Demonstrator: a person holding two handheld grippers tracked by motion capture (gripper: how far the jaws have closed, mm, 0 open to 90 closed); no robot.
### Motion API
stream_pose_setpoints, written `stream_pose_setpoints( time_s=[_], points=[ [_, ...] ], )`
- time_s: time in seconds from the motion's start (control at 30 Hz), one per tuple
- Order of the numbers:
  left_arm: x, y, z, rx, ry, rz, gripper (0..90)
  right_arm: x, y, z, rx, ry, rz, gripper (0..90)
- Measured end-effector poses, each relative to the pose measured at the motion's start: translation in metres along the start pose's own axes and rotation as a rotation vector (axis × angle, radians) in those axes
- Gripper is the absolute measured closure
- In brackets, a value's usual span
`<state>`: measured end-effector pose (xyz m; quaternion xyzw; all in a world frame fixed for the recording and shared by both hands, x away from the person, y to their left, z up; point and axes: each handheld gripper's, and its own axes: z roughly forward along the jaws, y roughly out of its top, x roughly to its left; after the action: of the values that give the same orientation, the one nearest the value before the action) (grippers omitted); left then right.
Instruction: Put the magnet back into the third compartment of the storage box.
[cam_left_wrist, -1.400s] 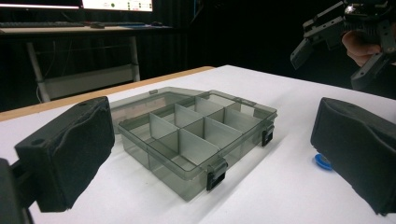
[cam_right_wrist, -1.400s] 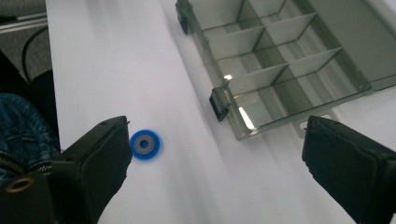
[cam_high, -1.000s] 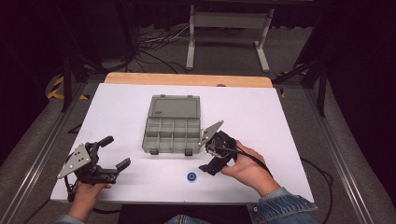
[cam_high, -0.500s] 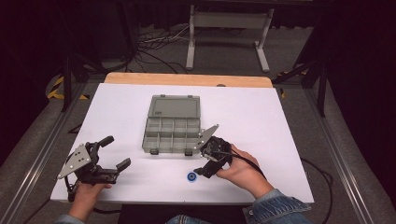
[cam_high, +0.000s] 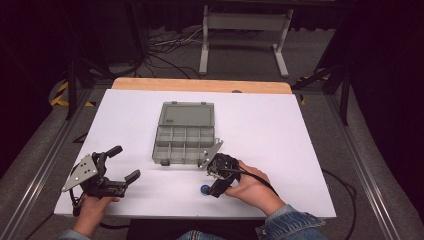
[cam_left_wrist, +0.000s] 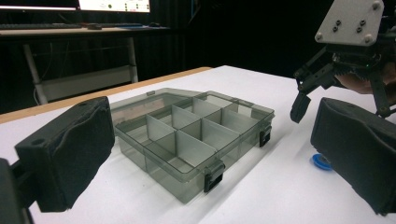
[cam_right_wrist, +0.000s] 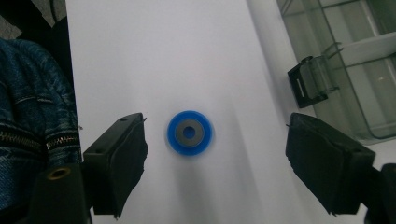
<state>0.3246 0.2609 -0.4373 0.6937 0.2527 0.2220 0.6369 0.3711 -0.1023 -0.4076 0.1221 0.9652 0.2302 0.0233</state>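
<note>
The right gripper (cam_right_wrist: 215, 154) is held jaws spread straight above the blue disc (cam_right_wrist: 189, 133) – lying on the table (cam_high: 300, 150) just before the open box (cam_high: 184, 132) – apparently for pickup, while the left gripper (cam_high: 120, 165) is parked agape, holding nothing.

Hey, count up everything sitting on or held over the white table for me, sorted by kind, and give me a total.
Clear grey compartment box, lid open: 1
Small blue disc with a grey centre: 1
Hand-held grippers, both open: 2, the left hand-held gripper and the right hand-held gripper above the disc
Total: 4
</note>
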Motion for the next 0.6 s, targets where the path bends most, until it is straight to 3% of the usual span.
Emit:
stream_pose_setpoints(
  time_s=[0.6],
  points=[
    [0.000, 0.000, 0.000, 0.002, -0.002, 0.000, 0.4, 0.009, 0.000, 0.022, 0.055, 0.029, -0.017, 21.2]
  ],
)
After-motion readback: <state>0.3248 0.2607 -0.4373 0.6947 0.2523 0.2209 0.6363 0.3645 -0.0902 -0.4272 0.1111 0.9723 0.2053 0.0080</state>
